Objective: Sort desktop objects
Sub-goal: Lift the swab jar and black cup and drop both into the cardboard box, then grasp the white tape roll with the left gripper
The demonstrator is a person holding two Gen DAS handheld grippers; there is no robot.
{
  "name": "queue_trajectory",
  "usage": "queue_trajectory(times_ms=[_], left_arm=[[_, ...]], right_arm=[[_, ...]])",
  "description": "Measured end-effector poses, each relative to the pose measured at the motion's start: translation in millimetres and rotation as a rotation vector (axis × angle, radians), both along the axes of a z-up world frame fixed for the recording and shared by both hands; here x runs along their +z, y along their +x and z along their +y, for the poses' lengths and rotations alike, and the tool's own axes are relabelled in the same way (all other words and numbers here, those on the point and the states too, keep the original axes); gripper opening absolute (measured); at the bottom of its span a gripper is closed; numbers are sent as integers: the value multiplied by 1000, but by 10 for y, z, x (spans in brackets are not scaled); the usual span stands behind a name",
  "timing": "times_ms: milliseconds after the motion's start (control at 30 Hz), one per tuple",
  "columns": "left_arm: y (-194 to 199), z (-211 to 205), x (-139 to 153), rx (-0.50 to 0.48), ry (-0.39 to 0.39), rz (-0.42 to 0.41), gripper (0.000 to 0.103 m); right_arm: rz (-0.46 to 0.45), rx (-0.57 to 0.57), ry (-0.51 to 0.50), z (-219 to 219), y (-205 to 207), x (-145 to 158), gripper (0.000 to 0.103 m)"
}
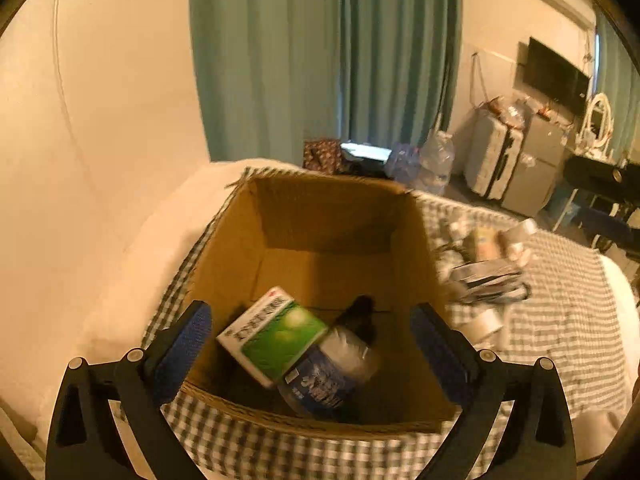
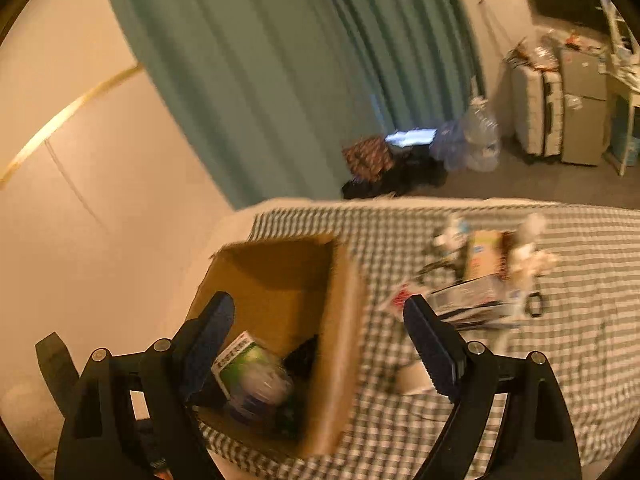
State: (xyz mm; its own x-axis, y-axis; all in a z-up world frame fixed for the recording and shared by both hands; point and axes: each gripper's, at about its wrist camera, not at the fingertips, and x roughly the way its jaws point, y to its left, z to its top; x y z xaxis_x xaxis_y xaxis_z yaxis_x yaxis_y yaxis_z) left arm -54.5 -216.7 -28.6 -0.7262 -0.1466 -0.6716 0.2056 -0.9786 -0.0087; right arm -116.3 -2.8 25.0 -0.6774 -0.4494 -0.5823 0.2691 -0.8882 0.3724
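Note:
An open cardboard box (image 1: 332,216) stands on a green checked bedspread (image 1: 560,320). Inside it lie a green and white carton (image 1: 276,334), a clear bottle with a blue label (image 1: 332,372) and a small dark object (image 1: 362,316). My left gripper (image 1: 310,344) is open and empty above the box's near side. In the right wrist view the box (image 2: 316,288) is at lower left with the carton (image 2: 244,364) inside. My right gripper (image 2: 320,344) is open and empty over the box's right wall. A blurred pile of loose items (image 2: 480,276) lies on the bedspread to the right; it also shows in the left wrist view (image 1: 484,264).
A white pillow or sheet (image 1: 140,264) lies left of the box. Beyond the bed are teal curtains (image 1: 320,60), bags on the floor (image 2: 400,160), suitcases (image 2: 560,112), a wall television (image 1: 552,76) and a desk (image 1: 600,176).

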Motion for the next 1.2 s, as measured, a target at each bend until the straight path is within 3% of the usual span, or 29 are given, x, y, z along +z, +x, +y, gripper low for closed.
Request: queue_trajectory(times_ms=[167,267,633,867,1200], left_arm=[[177,512,242,-69,33,61,103],[254,935,235,-133,34,77,103],[60,1980,-417,-189,18,-12,103],[-247,2056,-898,-149,28,-89,103],[-540,1983,-1255,-101,4,-124,103]], right_arm=[[62,-111,12,732,315,213,87],[80,-157,19,1069,464,215,87],[-1,-258,116,1933,574,-548,87],[-119,-252,138,2048,244,-1230,87],[-177,-260,173,2061,-55,-1556,87]])
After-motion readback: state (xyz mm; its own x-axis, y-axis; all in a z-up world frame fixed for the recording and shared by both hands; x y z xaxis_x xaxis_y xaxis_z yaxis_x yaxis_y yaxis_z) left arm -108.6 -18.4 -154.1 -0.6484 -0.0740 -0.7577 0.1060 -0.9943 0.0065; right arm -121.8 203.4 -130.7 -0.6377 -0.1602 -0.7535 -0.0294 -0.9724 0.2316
